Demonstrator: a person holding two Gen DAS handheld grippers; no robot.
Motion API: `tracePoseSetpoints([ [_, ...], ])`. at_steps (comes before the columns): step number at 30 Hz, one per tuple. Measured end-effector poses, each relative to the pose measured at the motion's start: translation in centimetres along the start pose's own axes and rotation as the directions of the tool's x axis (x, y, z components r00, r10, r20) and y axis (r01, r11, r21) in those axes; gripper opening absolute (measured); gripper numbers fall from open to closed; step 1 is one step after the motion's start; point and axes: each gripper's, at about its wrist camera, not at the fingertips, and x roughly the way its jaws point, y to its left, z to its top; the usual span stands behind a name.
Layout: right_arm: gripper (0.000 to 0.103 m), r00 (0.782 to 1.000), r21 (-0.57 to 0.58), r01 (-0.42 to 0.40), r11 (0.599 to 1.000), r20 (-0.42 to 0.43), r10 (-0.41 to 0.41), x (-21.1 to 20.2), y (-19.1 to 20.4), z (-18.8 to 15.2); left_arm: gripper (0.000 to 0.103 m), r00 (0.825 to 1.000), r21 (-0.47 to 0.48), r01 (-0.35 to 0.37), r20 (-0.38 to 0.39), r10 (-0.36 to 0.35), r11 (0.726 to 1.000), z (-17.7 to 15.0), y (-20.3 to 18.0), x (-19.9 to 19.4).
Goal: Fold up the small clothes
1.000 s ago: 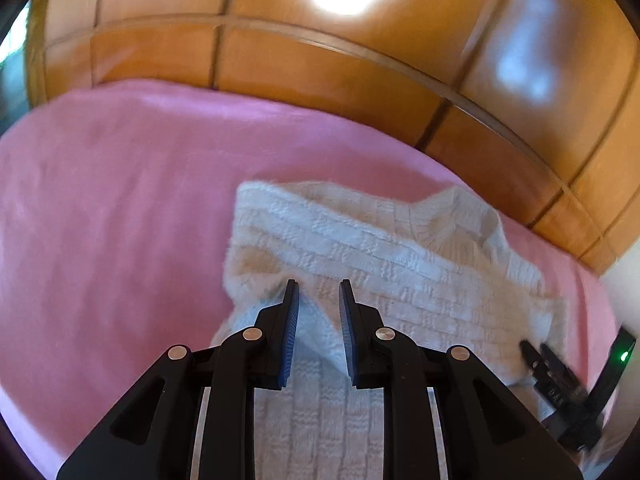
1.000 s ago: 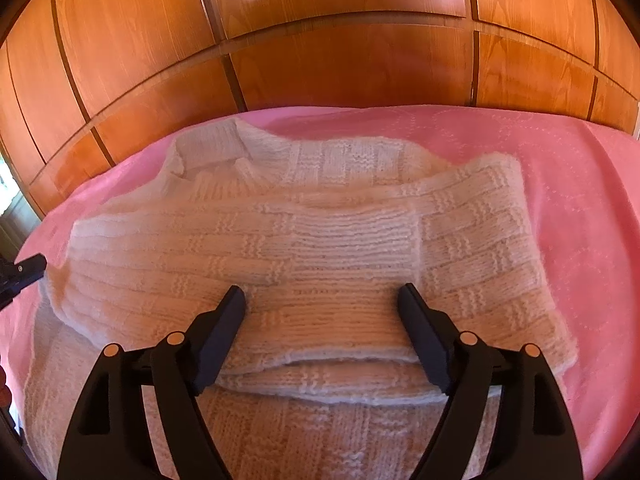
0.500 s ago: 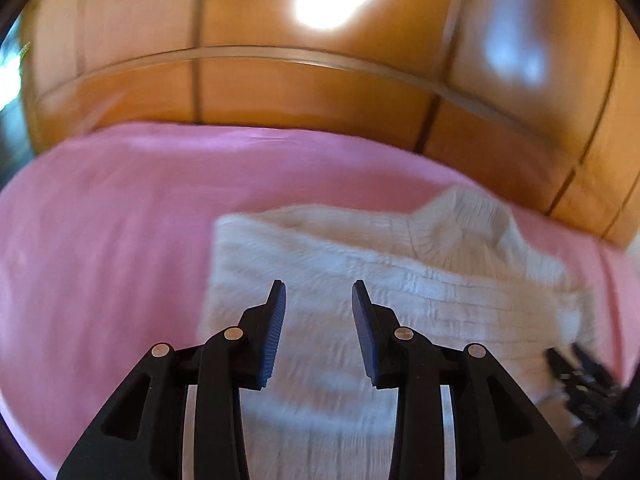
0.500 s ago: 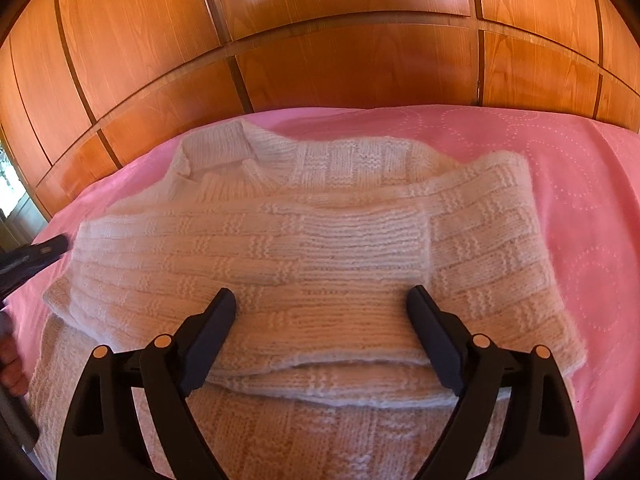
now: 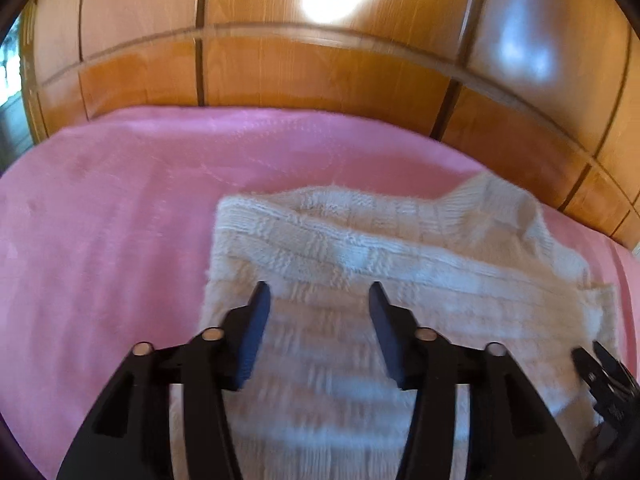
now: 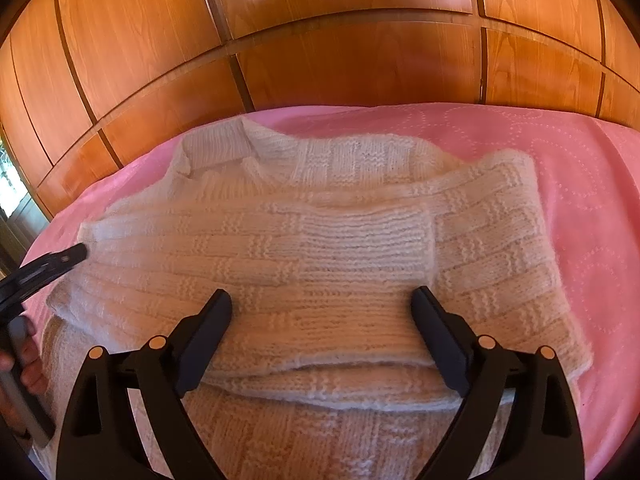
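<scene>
A cream knitted sweater (image 6: 320, 240) lies on a pink bedspread (image 6: 580, 168) with both sleeves folded across its chest and the collar at the far side. It also shows in the left wrist view (image 5: 380, 264). My left gripper (image 5: 320, 300) is open and empty above the sweater's left part. My right gripper (image 6: 322, 304) is wide open and empty above the sweater's lower middle. The right gripper's fingers (image 5: 600, 364) show at the right edge of the left wrist view; the left gripper's fingers (image 6: 60, 258) show at the left edge of the right wrist view.
A glossy wooden panelled wall (image 6: 340, 40) rises behind the bed's far edge. The pink bedspread (image 5: 100, 240) stretches to the left of the sweater. The person's hand (image 6: 24, 360) holds the left gripper's handle.
My left gripper has let go of the sweater fold, opened wider and drawn back over the sweater's left side. My right gripper stays open and has pulled back slightly.
</scene>
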Motion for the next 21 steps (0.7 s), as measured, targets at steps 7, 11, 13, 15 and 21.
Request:
tracePoseSetpoints([
  [7,0.092,1.000,0.001,0.002,1.000,0.000,-0.002,0.0,0.0,0.0,0.051,1.000,0.000,0.018,0.024,-0.018,1.000,-1.9,0.6,-4.7],
  [11,0.092,1.000,0.000,0.004,1.000,0.000,-0.004,0.0,0.1,0.0,0.051,1.000,0.006,0.018,0.019,-0.018,1.000,-3.2,1.1,-6.3],
  [13,0.092,1.000,-0.001,0.005,1.000,0.001,-0.005,-0.1,0.1,0.0,0.051,1.000,0.007,0.019,0.014,-0.019,1.000,-4.2,1.4,-7.1],
  [15,0.092,1.000,-0.002,0.006,1.000,0.000,-0.006,-0.1,0.1,0.0,0.051,1.000,0.005,0.009,0.016,-0.009,1.000,-5.1,1.7,-8.0],
  [21,0.098,0.998,-0.041,0.053,0.998,-0.019,-0.054,-0.2,1.1,0.0,0.051,1.000,0.003,-0.005,-0.007,0.005,1.000,-7.4,2.9,-9.5],
])
